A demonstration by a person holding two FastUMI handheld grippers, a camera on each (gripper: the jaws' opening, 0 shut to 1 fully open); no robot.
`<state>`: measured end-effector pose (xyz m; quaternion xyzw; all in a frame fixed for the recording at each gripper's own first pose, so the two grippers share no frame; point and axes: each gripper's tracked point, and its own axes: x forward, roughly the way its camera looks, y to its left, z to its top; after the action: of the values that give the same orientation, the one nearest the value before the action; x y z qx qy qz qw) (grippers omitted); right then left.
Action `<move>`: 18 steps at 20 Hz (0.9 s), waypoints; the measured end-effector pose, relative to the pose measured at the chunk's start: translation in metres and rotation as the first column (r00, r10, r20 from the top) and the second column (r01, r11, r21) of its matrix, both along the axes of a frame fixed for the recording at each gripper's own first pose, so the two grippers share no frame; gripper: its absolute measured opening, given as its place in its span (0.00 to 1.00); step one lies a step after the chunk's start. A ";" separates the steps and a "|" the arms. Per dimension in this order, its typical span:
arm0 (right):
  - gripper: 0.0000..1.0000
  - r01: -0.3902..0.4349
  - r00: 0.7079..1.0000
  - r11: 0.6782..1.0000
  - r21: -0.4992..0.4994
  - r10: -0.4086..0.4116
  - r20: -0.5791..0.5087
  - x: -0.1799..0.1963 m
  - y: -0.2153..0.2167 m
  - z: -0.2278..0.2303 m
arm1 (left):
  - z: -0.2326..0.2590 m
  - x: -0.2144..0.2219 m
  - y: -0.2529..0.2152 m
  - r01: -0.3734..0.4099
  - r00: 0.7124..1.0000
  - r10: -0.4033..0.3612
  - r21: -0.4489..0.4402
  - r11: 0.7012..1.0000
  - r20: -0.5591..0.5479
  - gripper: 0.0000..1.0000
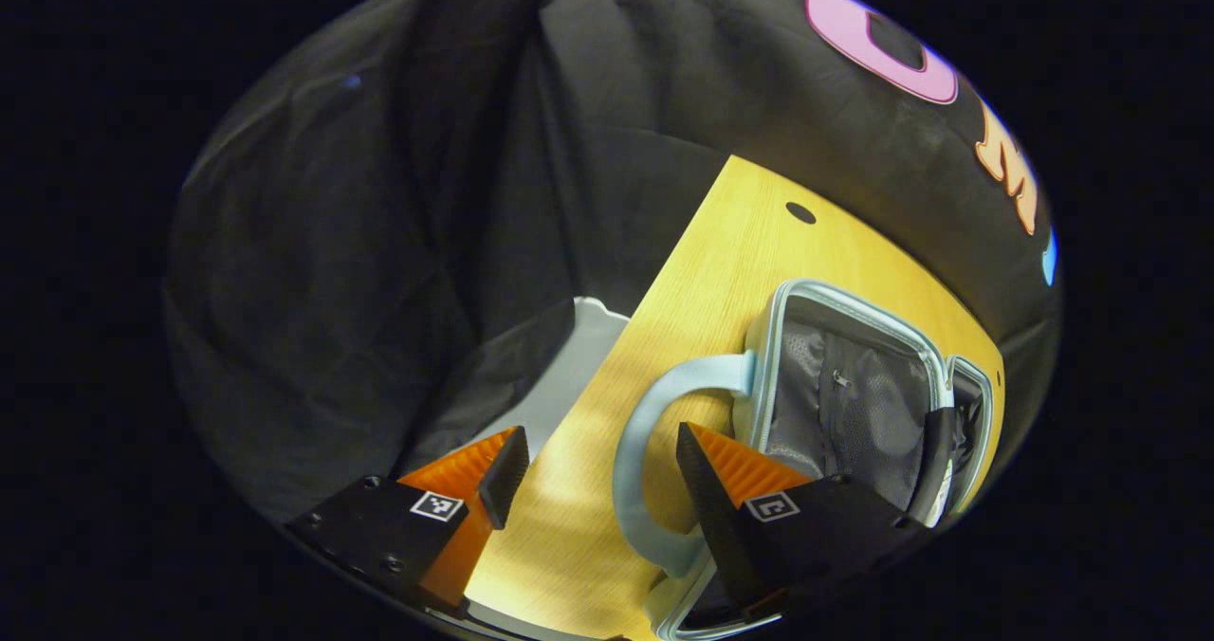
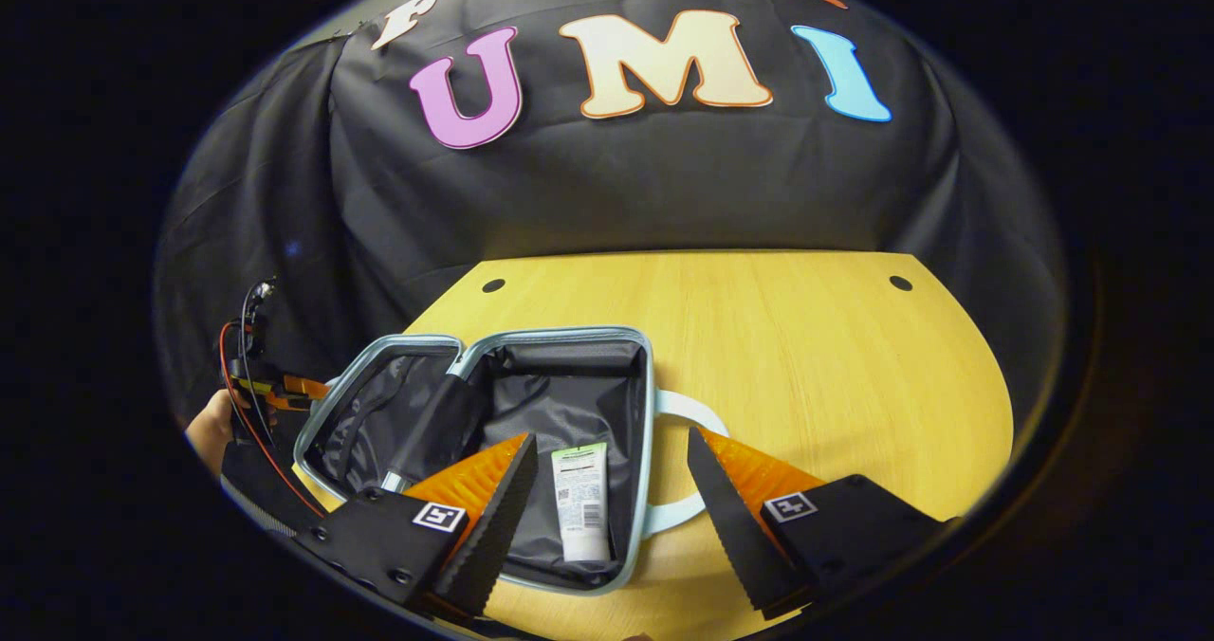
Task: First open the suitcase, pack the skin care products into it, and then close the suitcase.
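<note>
Suitcase (image 2: 531, 404) lies fully open on the wooden table (image 2: 806, 357), both halves flat w/ pale blue rims up. In the right gripper view the nearer half, lined in dark grey fabric, holds one white skin care tube (image 2: 580, 502) lying flat, cap end toward the camera, printed label up; it sits near that half's right wall, just inside the rim. A black strap (image 2: 436, 428) runs across the hinge area btwn the two halves. The farther half (image 2: 375, 423) has a grey mesh/zip lining; can't tell if anything is in it. Pale blue carry handle (image 2: 688, 461) sticks out from the case's right side, flat on the table. Right gripper (image 2: 607, 489) hangs above the tube and the case rim, fingers spread wide, nothing btwn them, touching nothing. In the left gripper view the left gripper (image 1: 593, 475) is also spread wide, empty, over bare table just beside the case; the handle (image 1: 654, 432) curves btwn its fingers, right finger (image 1: 707, 489) in front of the case edge. The zip-lined half (image 1: 854, 404) faces this camera. A hand (image 2: 213, 423) holding the left gripper shows at the far left of the right gripper view, beyond the case.
</note>
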<state>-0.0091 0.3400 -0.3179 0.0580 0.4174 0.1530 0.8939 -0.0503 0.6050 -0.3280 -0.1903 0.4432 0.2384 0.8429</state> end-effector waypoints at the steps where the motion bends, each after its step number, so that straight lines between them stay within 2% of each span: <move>1: 0.98 0.009 1.000 1.000 -0.005 -0.009 0.001 0.000 -0.004 0.000 | -0.005 0.002 -0.002 0.000 1.000 0.000 -0.021 1.000 -0.005 0.87; 3: 0.98 0.023 1.000 1.000 -0.014 -0.023 0.004 0.001 -0.010 0.001 | -0.010 0.007 -0.006 0.007 1.000 -0.007 -0.039 0.999 0.004 0.81; 8: 0.98 0.033 0.999 0.999 -0.028 -0.033 0.025 0.001 -0.020 0.004 | -0.017 0.006 -0.012 0.068 0.995 -0.070 -0.034 0.997 -0.067 0.21; 9: 0.98 0.036 0.999 0.999 -0.026 -0.035 0.032 0.002 -0.022 0.006 | -0.013 0.007 -0.012 0.082 0.994 -0.083 -0.025 0.996 -0.069 0.14; 12: 0.98 0.037 0.998 0.999 -0.025 -0.035 0.053 0.005 -0.024 0.012 | 0.010 0.013 -0.022 0.099 0.995 -0.099 -0.053 0.994 -0.010 0.07; 14: 0.98 0.045 0.996 0.999 -0.012 -0.044 0.075 0.010 -0.025 0.020 | 0.029 0.013 -0.020 0.095 0.995 -0.094 -0.035 0.995 0.025 0.04; 18: 0.98 0.029 0.995 0.999 -0.022 -0.026 0.100 0.012 -0.031 0.024 | 0.083 0.022 -0.033 0.110 0.987 -0.106 -0.025 0.994 0.122 0.02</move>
<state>0.0034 0.3092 -0.2942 0.0455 0.3730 0.1386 0.9163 -0.0281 0.5718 -0.2451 -0.1933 0.4047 0.1736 0.8768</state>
